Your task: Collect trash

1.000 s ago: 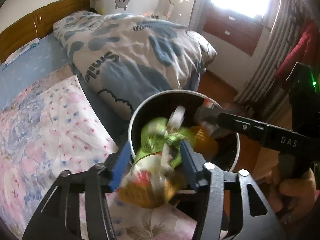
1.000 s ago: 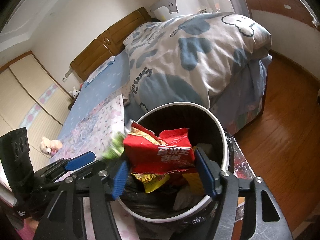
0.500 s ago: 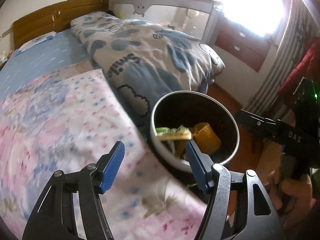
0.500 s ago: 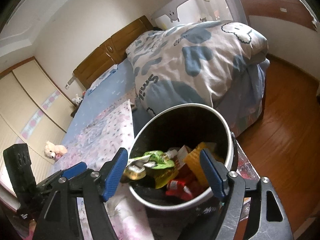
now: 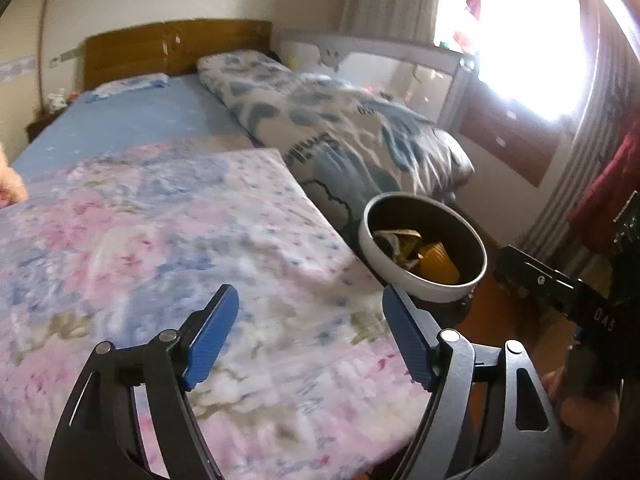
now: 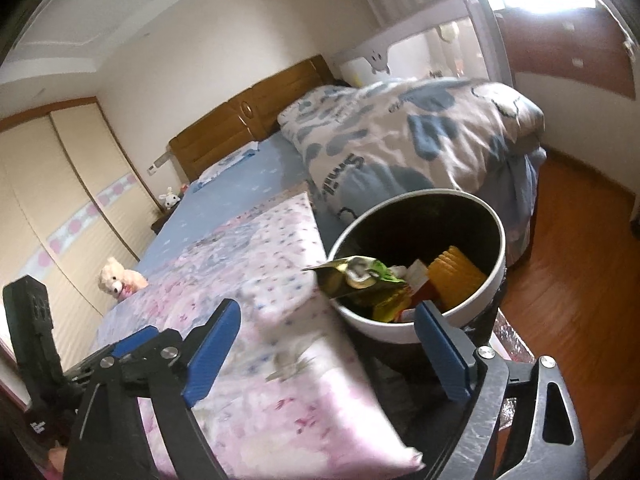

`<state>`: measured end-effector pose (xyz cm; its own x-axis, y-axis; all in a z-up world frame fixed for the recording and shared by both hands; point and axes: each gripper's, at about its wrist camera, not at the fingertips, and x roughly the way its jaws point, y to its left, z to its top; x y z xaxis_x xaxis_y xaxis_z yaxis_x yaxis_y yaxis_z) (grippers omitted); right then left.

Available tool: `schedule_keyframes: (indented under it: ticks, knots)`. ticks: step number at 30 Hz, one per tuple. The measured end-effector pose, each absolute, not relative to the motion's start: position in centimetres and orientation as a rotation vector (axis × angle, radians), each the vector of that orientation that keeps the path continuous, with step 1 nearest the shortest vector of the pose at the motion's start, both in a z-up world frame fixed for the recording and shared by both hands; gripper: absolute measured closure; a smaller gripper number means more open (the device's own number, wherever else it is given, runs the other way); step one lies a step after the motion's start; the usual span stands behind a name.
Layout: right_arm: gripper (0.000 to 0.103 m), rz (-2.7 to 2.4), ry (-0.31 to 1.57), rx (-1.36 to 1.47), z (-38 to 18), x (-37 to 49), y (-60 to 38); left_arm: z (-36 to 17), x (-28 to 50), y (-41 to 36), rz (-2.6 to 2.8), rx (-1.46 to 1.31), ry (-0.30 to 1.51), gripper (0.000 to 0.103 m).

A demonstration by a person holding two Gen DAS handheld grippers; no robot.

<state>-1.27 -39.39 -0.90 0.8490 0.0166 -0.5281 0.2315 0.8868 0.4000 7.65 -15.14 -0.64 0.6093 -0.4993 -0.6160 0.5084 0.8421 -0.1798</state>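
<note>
left tool (image 5: 310, 334) wide, empty | right tool (image 6: 328, 350) wide, empty | wrappers (image 6: 360, 280) in bin (image 6: 404, 330) beside bed (image 5: 168, 240) | one overhangs rim: tuck it in before next pick

Blown-out daylight through the window (image 5: 520, 40), motion-blurred bedding, bowed fisheye edges.

Sunlit bedroom (image 5: 120, 128), wooden floor (image 6: 568, 280).

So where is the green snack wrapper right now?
In the right wrist view the green snack wrapper lies on top of the trash in the white bin, poking over its left rim beside the floral quilt.
</note>
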Motion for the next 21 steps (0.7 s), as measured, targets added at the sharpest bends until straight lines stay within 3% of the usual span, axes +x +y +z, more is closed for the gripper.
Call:
schedule_keyframes:
  ticks: [5, 8, 12, 21]
  knots:
    - [0.012, -0.138, 0.476, 0.394, 1.6, -2.7, -36.8, 1.9, 5.3, -12.2, -0.515, 0.000, 0.571, 0.014]
    - [0.000, -0.187, 0.355, 0.317, 3.8, -4.7, -35.1, 3.6, 3.3, -10.5, -0.452, -0.005, 0.456, 0.000]
    - [0.000, -0.236, 0.263, 0.222, 4.6, -6.4, -32.8, 4.1, 1.3, -9.2, -0.370, 0.025, 0.345, 0.000]
    - [0.000, -0.241, 0.283, 0.201, 2.8, -6.0, -31.7, 2.6, 1.0, -9.3, -0.332, 0.092, 0.351, 0.000]
